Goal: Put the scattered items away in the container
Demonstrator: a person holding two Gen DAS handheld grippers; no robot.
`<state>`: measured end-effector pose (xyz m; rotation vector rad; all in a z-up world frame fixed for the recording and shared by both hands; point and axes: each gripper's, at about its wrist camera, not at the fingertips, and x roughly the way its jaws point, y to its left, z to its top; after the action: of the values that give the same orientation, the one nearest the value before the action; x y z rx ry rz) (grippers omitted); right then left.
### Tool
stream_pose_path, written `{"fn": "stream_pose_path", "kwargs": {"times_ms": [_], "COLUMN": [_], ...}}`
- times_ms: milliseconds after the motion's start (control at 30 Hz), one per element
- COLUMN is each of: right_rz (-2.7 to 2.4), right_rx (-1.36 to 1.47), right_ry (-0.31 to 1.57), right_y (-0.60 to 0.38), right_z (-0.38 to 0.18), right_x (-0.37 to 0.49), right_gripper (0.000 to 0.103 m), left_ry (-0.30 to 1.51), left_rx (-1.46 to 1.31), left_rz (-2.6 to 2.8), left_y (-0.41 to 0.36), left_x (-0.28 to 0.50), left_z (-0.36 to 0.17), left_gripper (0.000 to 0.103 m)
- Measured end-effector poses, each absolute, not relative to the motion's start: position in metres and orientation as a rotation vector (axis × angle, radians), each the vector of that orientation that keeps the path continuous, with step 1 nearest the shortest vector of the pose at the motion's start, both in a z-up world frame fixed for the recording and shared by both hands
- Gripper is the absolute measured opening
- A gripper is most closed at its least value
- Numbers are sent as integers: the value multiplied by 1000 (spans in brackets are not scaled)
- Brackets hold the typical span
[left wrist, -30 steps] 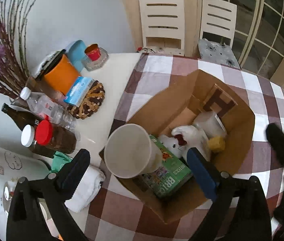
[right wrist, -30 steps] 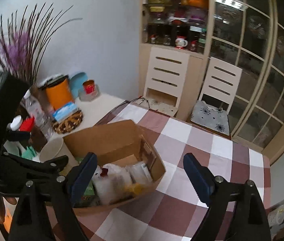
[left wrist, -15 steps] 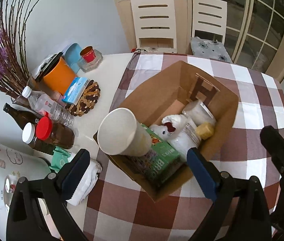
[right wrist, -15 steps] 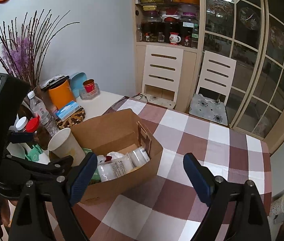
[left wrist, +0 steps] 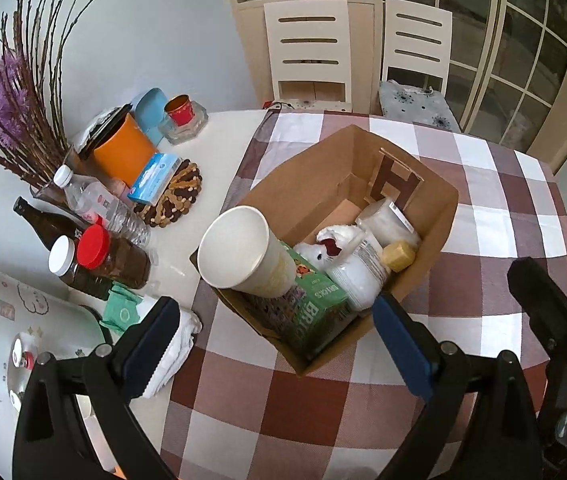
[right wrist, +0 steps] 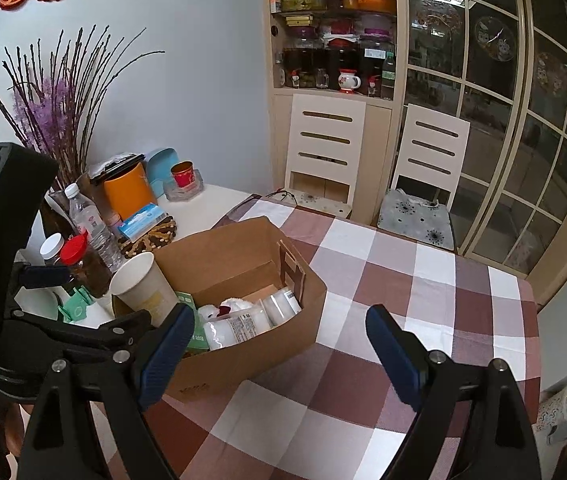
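Observation:
An open cardboard box sits on the checked tablecloth. Inside it lie a white paper cup, a green box of bricks, a white plush toy, clear plastic containers and a yellow block. My left gripper hangs open above the near edge of the box, nothing between its blue pads. My right gripper is open and empty too, held over the cloth at the box's right side.
Along the wall at the left stand bottles, red-lidded jars, an orange tub, a tissue pack on a beaded trivet and dried branches. A folded white cloth lies near the left finger. Two white chairs stand behind the table.
Both grippers have drawn back from the box, which now looks smaller and farther in both views. Their jaws stayed open and the box contents did not move.

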<state>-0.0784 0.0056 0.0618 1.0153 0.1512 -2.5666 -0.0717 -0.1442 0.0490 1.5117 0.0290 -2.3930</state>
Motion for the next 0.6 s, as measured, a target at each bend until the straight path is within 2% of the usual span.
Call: {"fn": "stream_pose_path", "kwargs": {"times_ms": [600], "right_rz": [-2571], "right_rx": [1018], "right_ry": [154], "right_y": [12], "right_z": [68], "right_x": [-63], "right_gripper": [90], "left_ry": [82], "left_rx": [1495], "left_rz": [-2399], "left_y": [-137], "left_x": [-56], "left_z": [54], "left_gripper": [98]}}
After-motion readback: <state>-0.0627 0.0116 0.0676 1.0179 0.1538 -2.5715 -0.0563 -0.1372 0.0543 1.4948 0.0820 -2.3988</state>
